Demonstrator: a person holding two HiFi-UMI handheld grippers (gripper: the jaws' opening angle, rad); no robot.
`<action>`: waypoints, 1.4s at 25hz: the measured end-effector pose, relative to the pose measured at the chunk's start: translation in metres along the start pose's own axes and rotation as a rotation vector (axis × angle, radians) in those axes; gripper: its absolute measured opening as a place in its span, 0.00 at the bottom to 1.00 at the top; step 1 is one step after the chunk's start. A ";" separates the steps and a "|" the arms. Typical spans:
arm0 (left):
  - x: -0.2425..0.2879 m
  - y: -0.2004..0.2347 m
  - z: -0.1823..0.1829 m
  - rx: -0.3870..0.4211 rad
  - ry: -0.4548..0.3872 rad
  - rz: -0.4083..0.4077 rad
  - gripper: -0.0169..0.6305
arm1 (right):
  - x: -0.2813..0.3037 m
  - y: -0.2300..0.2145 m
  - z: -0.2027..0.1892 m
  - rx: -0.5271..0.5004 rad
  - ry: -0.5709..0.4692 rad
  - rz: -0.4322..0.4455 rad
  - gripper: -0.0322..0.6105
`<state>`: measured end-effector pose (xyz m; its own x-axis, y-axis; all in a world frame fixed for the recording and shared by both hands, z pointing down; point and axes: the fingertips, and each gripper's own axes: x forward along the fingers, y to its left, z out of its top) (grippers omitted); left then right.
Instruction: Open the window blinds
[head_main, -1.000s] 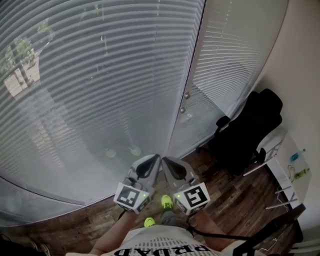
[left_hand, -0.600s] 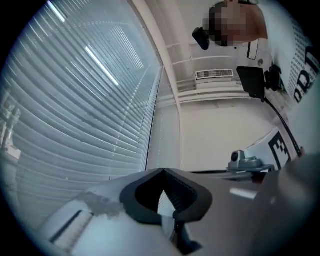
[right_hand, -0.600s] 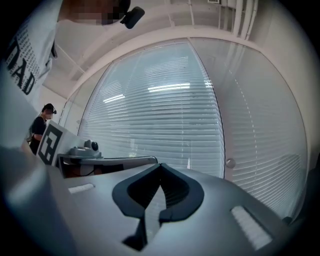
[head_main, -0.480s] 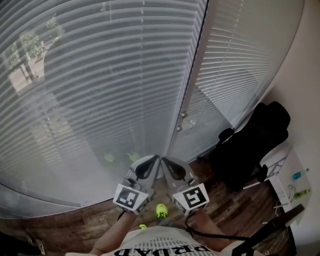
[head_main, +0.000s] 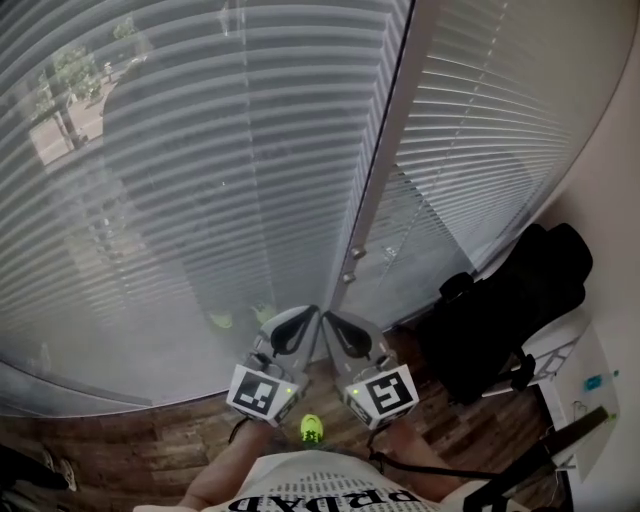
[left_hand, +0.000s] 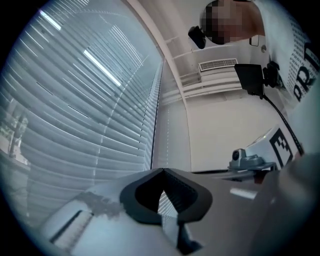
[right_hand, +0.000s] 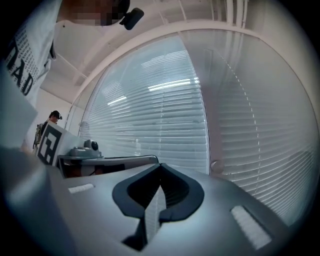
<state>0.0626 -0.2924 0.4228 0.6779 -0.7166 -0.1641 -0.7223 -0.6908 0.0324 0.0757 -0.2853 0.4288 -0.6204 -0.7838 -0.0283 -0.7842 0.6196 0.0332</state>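
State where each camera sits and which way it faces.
Head view: on the head, looking steeply down at the blinds, shirt, left claw and right claw.
Left gripper view: on the left claw, along its shut jaws toward the blinds; shirt at right.
Right gripper view: on the right claw, likewise; shirt at left.
Shared: the blinds.

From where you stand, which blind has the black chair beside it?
The right blind, past the white post; the black chair sits at its foot. The left blind has none.

Right gripper (right_hand: 160, 167) jaws together, nothing between. Slatted window blinds (right_hand: 150, 115) ahead; round knob (right_hand: 217, 166) on frame (right_hand: 212, 125).
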 end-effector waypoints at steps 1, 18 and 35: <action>0.003 0.002 -0.002 -0.003 0.008 0.002 0.01 | 0.002 -0.003 0.000 0.002 0.000 0.001 0.06; 0.019 0.024 -0.011 -0.117 -0.011 -0.100 0.01 | 0.028 -0.019 -0.020 -0.031 0.053 -0.132 0.06; 0.052 0.030 -0.021 -0.104 -0.001 -0.114 0.01 | 0.041 -0.072 -0.013 -0.287 0.055 -0.238 0.20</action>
<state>0.0785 -0.3526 0.4362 0.7548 -0.6326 -0.1733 -0.6224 -0.7742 0.1153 0.1066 -0.3628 0.4379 -0.4133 -0.9105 -0.0152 -0.8673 0.3885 0.3112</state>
